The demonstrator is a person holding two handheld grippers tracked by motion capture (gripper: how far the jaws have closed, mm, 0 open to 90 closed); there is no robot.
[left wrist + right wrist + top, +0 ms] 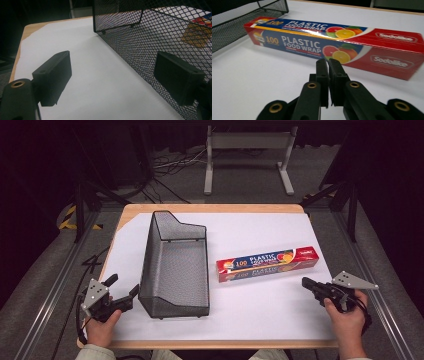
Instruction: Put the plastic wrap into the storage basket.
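Observation:
A long red and blue box of plastic food wrap (267, 264) (332, 43) lies flat on the white sheet, right of centre. A black wire-mesh basket (175, 265) (155, 35) stands left of centre. My right gripper (306, 282) (328, 62) rests at the table's right front, jaws pressed together with nothing between them, pointing at the box from a short way off. My left gripper (122, 287) (112, 75) sits at the left front, open, its jaws wide apart just beside the basket's near left wall, apart from it.
The white sheet (260, 315) covers a wooden table (210, 208). A white metal frame (247, 155) and cables stand on the floor beyond the far edge. Bare sheet lies in front of the box and the basket.

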